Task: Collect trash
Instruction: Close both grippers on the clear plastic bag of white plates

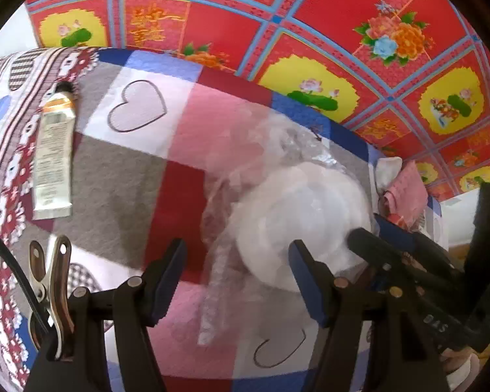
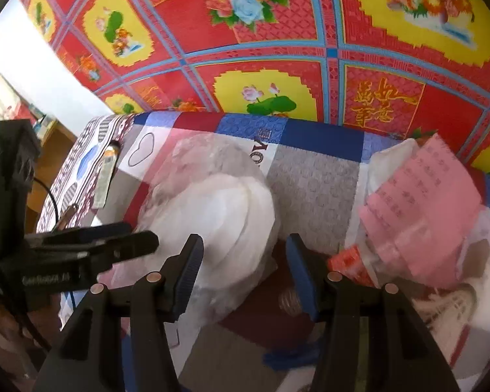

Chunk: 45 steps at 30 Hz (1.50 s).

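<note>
In the left wrist view, a cream tube (image 1: 54,150) lies at the upper left of the frame on the patchwork cloth (image 1: 114,170), its long axis running up and down the picture, dark cap at the top, well apart from everything else. A metal clip (image 1: 50,281) sits at the lower left.

At the lower centre, the left gripper (image 1: 236,281) has its jaws apart with nothing clamped. Straight ahead and a little right lies the clear plastic bag (image 1: 277,163) with a stack of white discs (image 1: 300,222) inside; the stack's lower edge reaches the inner face of the right-hand finger, while a loose strip of the bag trails down through the gap.

Farther right, the right gripper's dark tips come in from the lower right edge, pressed close against the stack.

In the right wrist view, the right gripper (image 2: 243,268) is also spread and empty, the white stack filling the left half of its gap, touching or nearly touching its left finger. Pink paper (image 2: 421,209) with crumpled white wrappers sits at the right of the frame, beside the right finger but outside the jaws.

Both grippers look about equally near the bag; I judge the left one better centred on it.
</note>
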{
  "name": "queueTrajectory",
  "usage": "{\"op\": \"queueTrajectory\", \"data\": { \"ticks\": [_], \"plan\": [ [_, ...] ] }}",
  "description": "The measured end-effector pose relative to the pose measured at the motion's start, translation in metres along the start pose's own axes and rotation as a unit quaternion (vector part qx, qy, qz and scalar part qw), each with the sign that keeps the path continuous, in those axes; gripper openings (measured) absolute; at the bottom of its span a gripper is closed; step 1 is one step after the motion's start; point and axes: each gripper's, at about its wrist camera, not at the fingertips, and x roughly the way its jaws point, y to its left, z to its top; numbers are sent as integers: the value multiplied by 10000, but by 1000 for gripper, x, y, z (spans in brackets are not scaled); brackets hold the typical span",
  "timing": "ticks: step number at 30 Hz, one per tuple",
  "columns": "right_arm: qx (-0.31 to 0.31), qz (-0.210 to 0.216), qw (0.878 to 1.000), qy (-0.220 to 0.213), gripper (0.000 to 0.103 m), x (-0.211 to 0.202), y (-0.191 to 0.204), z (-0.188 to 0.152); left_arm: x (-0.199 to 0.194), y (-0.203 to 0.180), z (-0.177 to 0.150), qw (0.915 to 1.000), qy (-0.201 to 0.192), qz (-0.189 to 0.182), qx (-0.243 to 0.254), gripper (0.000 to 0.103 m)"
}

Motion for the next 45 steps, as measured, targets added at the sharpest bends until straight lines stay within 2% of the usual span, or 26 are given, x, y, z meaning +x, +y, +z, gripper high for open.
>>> {"op": "queueTrajectory", "data": {
  "ticks": [4,6,11,13,16,19,21,23,28,36,42,43,45],
  "plan": [
    [133,122,9998,-86,54,7,-1,2,7,-10,4,9997,-111,86,200,68],
    [159,131,9997,-124,54,9,1,1,6,-11,4,9995,-141,140,258,64],
    [303,205,9993,-120,54,10,0,1,6,-11,4,9994,-156,102,277,64],
    [389,231,9990,-61,54,10,-1,1,5,-9,4,9995,-158,55,266,61],
    [473,239,9986,-15,54,10,2,1,1,-6,2,9995,-142,-101,259,52],
    [498,329,9982,-46,46,8,6,-3,0,-5,-2,9993,-94,-286,214,42],
    [462,293,9984,-120,41,3,9,-7,0,-5,-4,9992,-94,-307,257,29],
    [486,327,9981,-183,31,-1,11,-9,-3,-5,-7,9987,-114,-329,377,23],
    [627,385,9965,-391,20,-16,15,-18,-16,-7,-13,9967,-177,-488,631,12],
    [919,429,9927,-656,15,-39,25,-38,-40,-14,-23,9920,-230,-733,998,8],
    [1203,458,9895,-650,15,-54,28,-70,-47,-10,-28,9911,-208,-570,1185,10],
    [1236,441,9893,-639,15,-56,28,-75,-44,-9,-29,9914,-168,-511,1195,11],
    [1305,398,9888,-613,15,-59,27,-85,-39,-8,-30,9919,-50,-449,1184,25]
  ]
}}
